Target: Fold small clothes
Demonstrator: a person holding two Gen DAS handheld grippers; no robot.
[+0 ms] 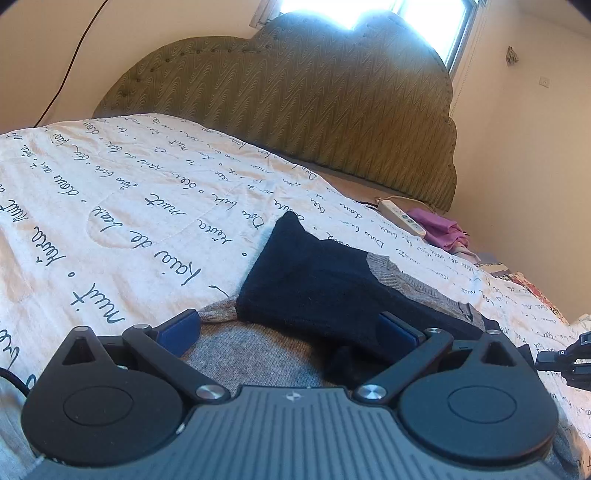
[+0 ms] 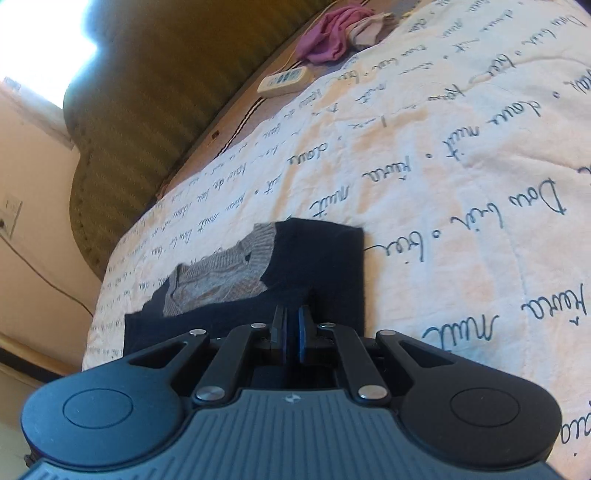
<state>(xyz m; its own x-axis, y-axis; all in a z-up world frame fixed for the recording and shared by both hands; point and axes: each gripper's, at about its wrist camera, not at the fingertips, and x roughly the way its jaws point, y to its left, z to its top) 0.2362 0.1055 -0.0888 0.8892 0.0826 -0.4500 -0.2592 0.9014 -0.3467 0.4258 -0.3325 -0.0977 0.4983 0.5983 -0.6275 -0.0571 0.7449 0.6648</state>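
A small navy and grey knit sweater lies on the white bedspread with black script. My left gripper is open, its blue pads wide apart over the sweater's grey lower part and a folded navy sleeve. In the right wrist view the sweater lies folded, with grey knit at its collar. My right gripper is shut on the sweater's near navy edge, the pads pressed together on the fabric. The right gripper also shows at the right edge of the left wrist view.
An olive padded headboard stands behind the bed. A white power strip and a purple cloth lie near the bed's head end; both also show in the right wrist view. A window glares above.
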